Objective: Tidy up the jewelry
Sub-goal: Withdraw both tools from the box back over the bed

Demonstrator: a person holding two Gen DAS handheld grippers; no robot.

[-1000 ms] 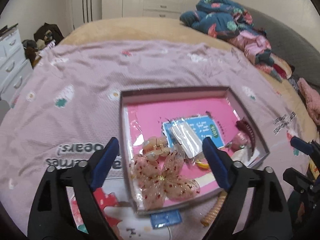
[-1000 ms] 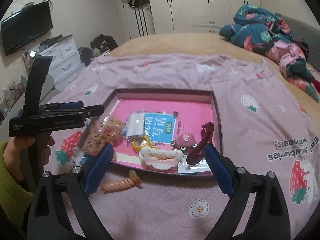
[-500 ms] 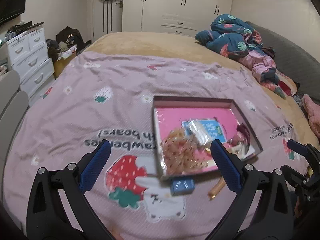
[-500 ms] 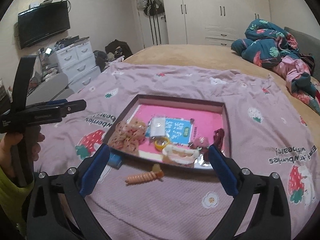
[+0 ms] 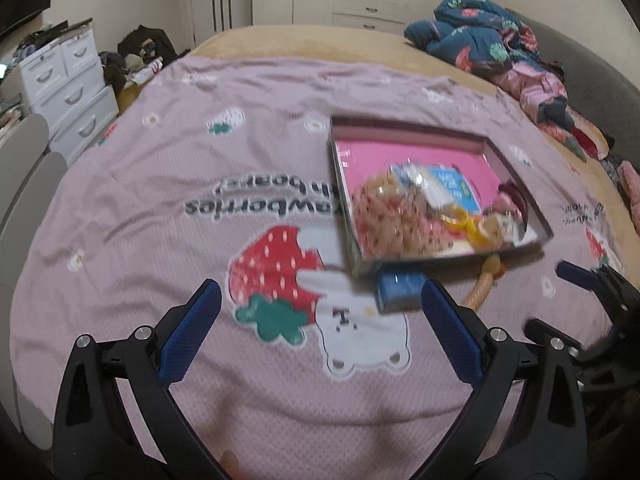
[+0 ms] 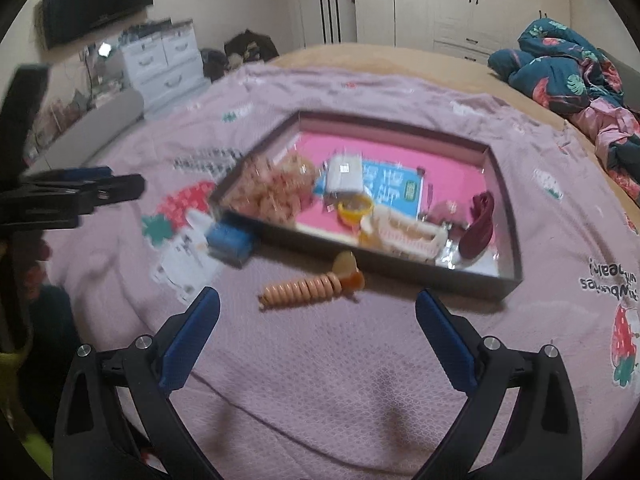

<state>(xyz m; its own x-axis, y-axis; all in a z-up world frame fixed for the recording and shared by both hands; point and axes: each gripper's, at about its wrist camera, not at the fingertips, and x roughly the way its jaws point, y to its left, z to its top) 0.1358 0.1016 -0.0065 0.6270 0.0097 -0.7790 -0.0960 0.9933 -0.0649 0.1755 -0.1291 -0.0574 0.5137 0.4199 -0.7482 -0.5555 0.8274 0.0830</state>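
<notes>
- While both the left gripper and right gripper gape empty, the spiral hair tie and blue packet lie outside the tray on the bedspread.
- Soft, creased cloth — fingers may snag it, nudging the tie away.

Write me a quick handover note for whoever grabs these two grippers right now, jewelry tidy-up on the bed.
Left gripper: open, empty, above the bedspread, short of the tray.
Right gripper: open, empty, pointing at the tray's near edge.
Tray: on the bedspread, already holding the dotted bow, a packet on a blue card, a yellow ring, a cream claw clip and a dark red clip.
Left outside, in front of the tray: orange coil hair tie and a small blue box.
Remaining: put those two in the tray. The coil tie lies nearer the right gripper.
</notes>
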